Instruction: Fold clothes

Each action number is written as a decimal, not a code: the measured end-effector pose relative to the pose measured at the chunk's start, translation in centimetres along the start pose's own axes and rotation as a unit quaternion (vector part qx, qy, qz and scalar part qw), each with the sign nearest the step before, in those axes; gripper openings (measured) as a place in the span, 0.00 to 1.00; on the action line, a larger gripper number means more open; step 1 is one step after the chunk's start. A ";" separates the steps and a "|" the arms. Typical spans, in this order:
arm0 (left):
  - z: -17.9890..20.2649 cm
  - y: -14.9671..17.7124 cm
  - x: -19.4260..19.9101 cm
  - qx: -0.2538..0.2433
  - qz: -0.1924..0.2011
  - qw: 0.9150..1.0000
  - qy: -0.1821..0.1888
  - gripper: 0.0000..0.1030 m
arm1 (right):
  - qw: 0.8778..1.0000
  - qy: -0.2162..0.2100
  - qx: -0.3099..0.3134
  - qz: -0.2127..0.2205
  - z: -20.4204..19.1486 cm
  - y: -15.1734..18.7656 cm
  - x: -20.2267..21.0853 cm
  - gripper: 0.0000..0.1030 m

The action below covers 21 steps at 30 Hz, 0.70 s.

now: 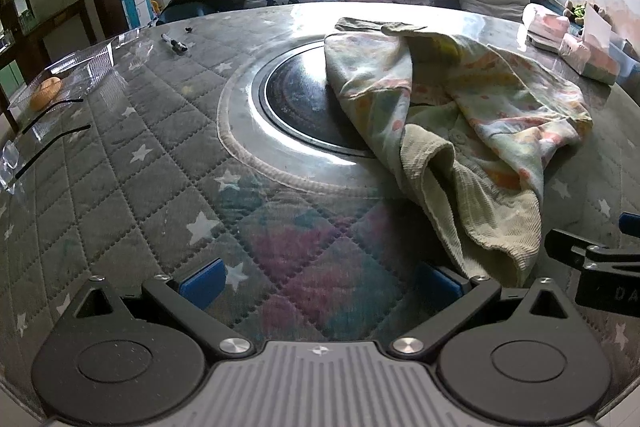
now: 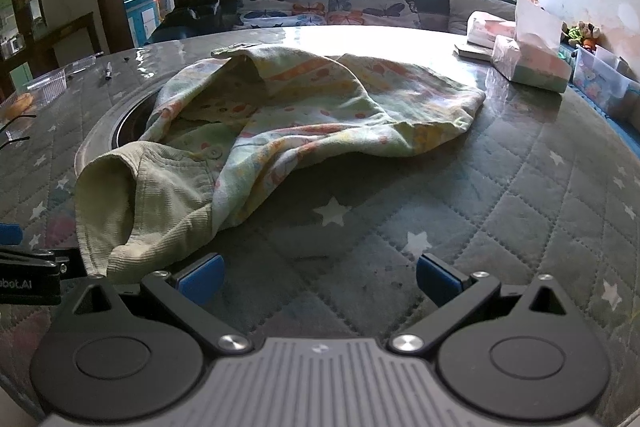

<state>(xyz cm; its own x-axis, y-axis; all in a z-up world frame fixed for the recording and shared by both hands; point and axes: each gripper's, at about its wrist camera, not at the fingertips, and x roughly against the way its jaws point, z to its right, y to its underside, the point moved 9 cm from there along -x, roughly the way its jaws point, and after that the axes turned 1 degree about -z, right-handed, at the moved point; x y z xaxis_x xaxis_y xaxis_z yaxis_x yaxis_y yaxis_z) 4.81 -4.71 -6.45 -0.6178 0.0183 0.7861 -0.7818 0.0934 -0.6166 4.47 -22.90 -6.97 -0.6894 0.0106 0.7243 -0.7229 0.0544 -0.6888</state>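
At the table's (image 1: 132, 163) far left edge sits a clear tray (image 1: 68, 75) with a bun (image 1: 45, 92) inside. Just right of it, near the far edge, lies a pen (image 1: 174, 43). A round dark hob (image 1: 304, 103) is sunk into the middle of the table, ringed by a shiny metal rim.

The left gripper (image 1: 320, 285) hovers low over the quilted, star-printed cover near the table's near edge, its blue-padded fingers (image 1: 202, 283) spread wide with nothing between them. The right finger sits just beside the ribbed hem of the garment (image 1: 472, 115), perhaps touching it; contact cannot be told.

The garment, a pale green piece with an orange and yellow print, lies crumpled from the hob's right half toward the right side of the table, its ribbed cuff end nearest the near edge.

The right gripper (image 2: 320, 279) hovers just right of that cuff, fingers (image 2: 434, 281) likewise apart and empty over bare cover. Its left finger lies close to the garment's (image 2: 280, 115) ribbed end.

At the far right edge stand tissue packs (image 2: 532, 61), with a book (image 2: 472, 51) beside them.
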 end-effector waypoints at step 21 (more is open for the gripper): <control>-2.1 -7.0 2.0 -0.023 0.067 0.997 -0.009 1.00 | 0.998 -0.023 0.056 0.035 -0.8 -5.9 0.0 0.94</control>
<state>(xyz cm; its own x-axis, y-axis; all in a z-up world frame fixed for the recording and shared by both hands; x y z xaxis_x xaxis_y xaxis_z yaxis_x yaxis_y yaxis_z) 9.22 -3.28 -0.52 -0.7186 0.0167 0.6952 -0.6870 0.1378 -0.7135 8.72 -22.42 -2.90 -0.7378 -0.0346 0.6742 -0.6721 -0.0561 -0.7384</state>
